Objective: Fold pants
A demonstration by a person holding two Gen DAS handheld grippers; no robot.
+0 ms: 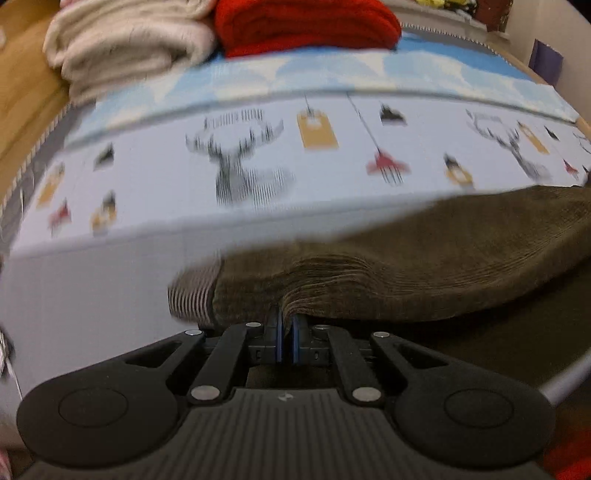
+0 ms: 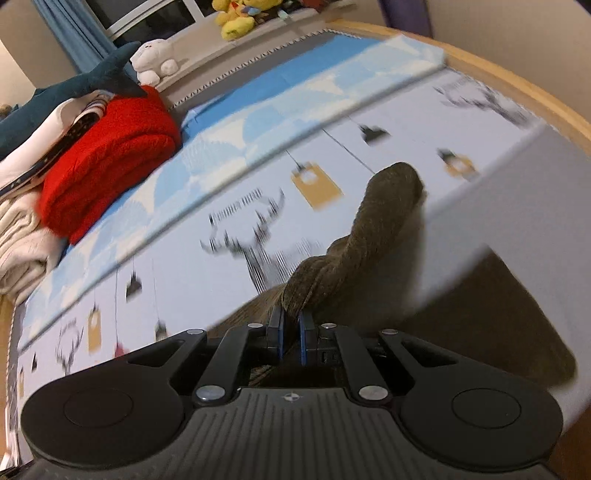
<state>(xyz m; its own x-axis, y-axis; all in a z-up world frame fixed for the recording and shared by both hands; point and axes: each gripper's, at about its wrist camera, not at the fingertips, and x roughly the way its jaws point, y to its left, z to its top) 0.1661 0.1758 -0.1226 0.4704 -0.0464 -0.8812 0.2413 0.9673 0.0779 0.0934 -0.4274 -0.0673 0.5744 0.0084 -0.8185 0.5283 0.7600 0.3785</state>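
Both black 2-finger grippers are clamped on the olive-brown corduroy pants. Seen from the left wrist, the left gripper (image 1: 285, 325) has its blue-edged pads pressed together on a bunched edge of the pants (image 1: 424, 266), where the ribbed cloth gathers into tight pleats right at the fingertips. Just left of that pinch, a patch of striped lining (image 1: 190, 295) shows at the cloth's end. From there the pants stretch away to the right in a broad, lifted sheet above the pale printed bedspread (image 1: 155, 177), which carries blurred stag heads, yellow tags and small black shapes, with a blue-and-white band beyond.

Seen from the right wrist, the right gripper (image 2: 291, 325) is likewise closed on a thick roll of the same pants (image 2: 373, 221); the cloth rises from the pads in a twisted rope toward the upper right, and more of it hangs dark at the lower right, off the bed's edge.

At the far side of the bed lie a folded red fleece blanket (image 1: 306, 26) and, beside it to the left, a heap of cream knitted fabric (image 1: 125, 48). In the right wrist view a dark blue plush shark (image 2: 74, 92) rests on that pile, with a white plush animal (image 2: 155, 59) and yellow plush toys (image 2: 236, 18) on the ledge behind. Both views are smeared by motion.
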